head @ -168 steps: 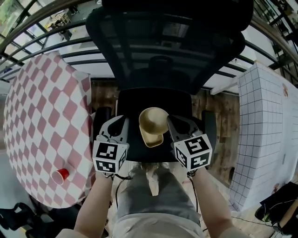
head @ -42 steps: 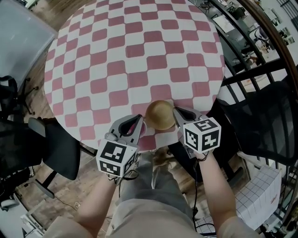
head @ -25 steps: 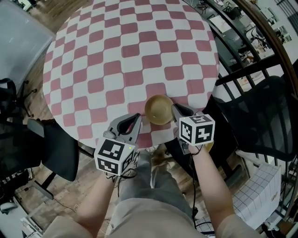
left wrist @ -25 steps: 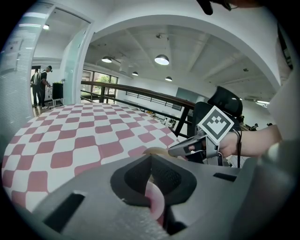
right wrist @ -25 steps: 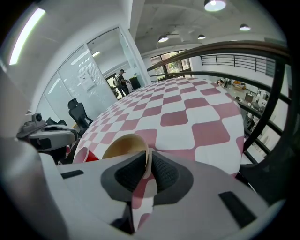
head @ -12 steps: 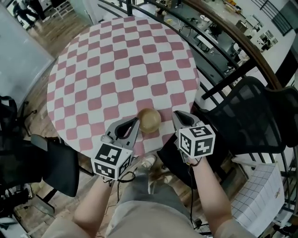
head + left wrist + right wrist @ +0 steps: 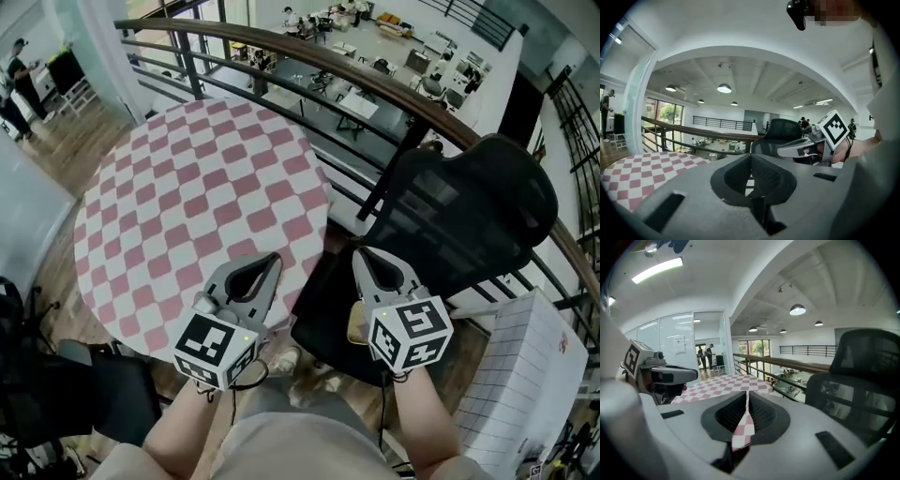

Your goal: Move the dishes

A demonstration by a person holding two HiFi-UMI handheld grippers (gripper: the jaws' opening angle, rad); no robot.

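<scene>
Head view first: both grippers are held up side by side over the person's lap. The left gripper [image 7: 274, 260] is clenched, its tips meeting over the near edge of the round table [image 7: 187, 178] with the red-and-white checked cloth. The right gripper [image 7: 359, 254] is likewise pinched together, in front of the black mesh chair [image 7: 459, 216], which stands to the right of the table. A railing [image 7: 309, 54] curves past on the far side. No dish can be made out. A small tan patch shows just left of the right gripper's body, too little to identify.

Left gripper view: the left gripper [image 7: 751, 157] has its jaws together with nothing between them. The checked table [image 7: 642, 165] lies to the left, the chair [image 7: 780, 129] straight ahead, and the right gripper [image 7: 782, 151] to the right, well clear of the table.

Right gripper view: the right gripper [image 7: 746, 395] is all but closed, a thin slit between the pads showing only checked cloth beyond. The table [image 7: 726, 380] lies ahead, the left gripper [image 7: 695, 376] at left, the chair [image 7: 862, 376] at right.
</scene>
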